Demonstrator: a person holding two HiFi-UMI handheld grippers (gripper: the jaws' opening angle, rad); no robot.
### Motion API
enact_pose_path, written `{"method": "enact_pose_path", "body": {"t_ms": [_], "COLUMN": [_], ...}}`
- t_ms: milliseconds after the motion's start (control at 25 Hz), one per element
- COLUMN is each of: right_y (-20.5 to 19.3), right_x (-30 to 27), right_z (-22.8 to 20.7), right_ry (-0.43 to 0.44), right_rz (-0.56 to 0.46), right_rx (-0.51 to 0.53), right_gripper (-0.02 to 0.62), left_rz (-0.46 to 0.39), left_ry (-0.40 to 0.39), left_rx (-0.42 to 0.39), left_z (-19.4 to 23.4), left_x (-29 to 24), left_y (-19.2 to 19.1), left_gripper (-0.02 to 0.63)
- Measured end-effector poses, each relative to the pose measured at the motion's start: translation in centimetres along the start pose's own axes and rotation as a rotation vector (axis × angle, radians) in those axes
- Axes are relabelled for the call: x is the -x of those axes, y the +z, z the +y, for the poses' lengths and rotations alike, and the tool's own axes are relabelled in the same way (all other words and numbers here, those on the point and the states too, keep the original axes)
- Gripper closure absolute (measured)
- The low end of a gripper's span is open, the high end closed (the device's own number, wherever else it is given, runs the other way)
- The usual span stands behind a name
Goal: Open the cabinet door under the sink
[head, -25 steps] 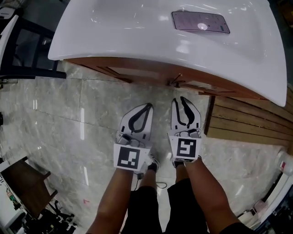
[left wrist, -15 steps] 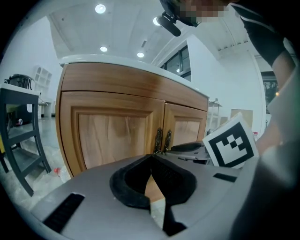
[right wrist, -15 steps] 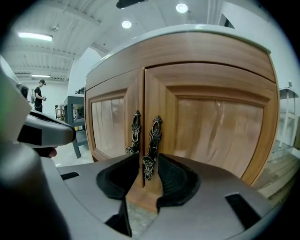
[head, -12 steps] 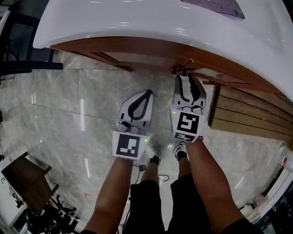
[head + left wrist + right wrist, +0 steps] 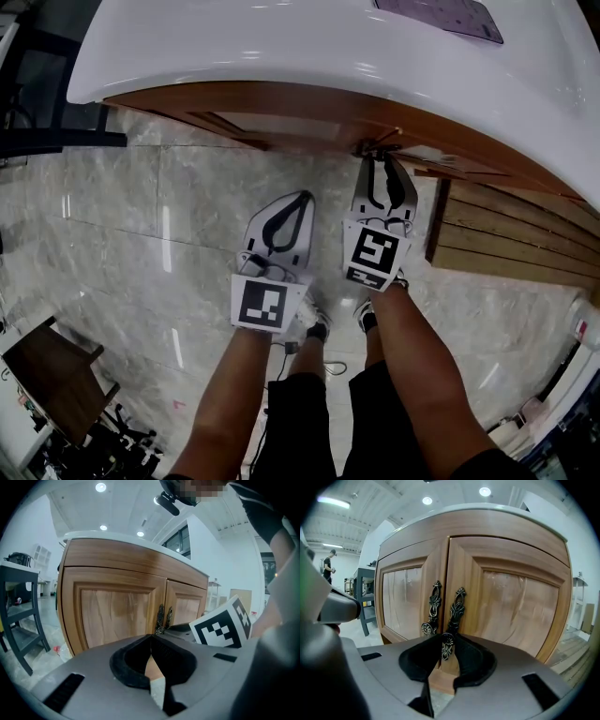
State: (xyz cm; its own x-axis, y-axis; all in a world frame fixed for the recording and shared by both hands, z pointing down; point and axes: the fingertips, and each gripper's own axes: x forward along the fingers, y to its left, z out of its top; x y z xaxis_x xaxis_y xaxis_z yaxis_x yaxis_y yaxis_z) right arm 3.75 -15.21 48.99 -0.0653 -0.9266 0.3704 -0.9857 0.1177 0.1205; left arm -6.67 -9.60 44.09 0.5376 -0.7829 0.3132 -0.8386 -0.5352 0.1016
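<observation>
Cabinet door (image 5: 515, 606) handle (image 5: 456, 607) foot between fingers (image 5: 476, 663)

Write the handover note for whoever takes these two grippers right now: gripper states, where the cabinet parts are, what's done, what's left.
The right gripper has its jaws closed on the lower end of the right door handle.
The left gripper is shut and empty, held back from the cabinet, left of the other.
The right door and left door both look closed and flush under the white sink top.
Done: handle gripped.
Left: pull the right door open. It probably swings out to the right, but the hinges are not visible.
</observation>
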Motion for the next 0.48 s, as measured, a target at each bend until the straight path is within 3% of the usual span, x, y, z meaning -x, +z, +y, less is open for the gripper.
{"method": "enact_pose_path", "body": {"t_ms": [480], "right_y": [-0.1], "right_x": [-0.1], "right_z": [0.0], "right_ry": [0.003], "right_rz": [-0.014], "right_rx": [-0.082], "right_gripper": [0.500], "left_rz": [-0.009], "left_ry": [-0.060], "left_rx": [-0.042], "left_z": [-0.2], "left_x": [1.3], "left_y": [0.3], "left_gripper": [0.584]}}
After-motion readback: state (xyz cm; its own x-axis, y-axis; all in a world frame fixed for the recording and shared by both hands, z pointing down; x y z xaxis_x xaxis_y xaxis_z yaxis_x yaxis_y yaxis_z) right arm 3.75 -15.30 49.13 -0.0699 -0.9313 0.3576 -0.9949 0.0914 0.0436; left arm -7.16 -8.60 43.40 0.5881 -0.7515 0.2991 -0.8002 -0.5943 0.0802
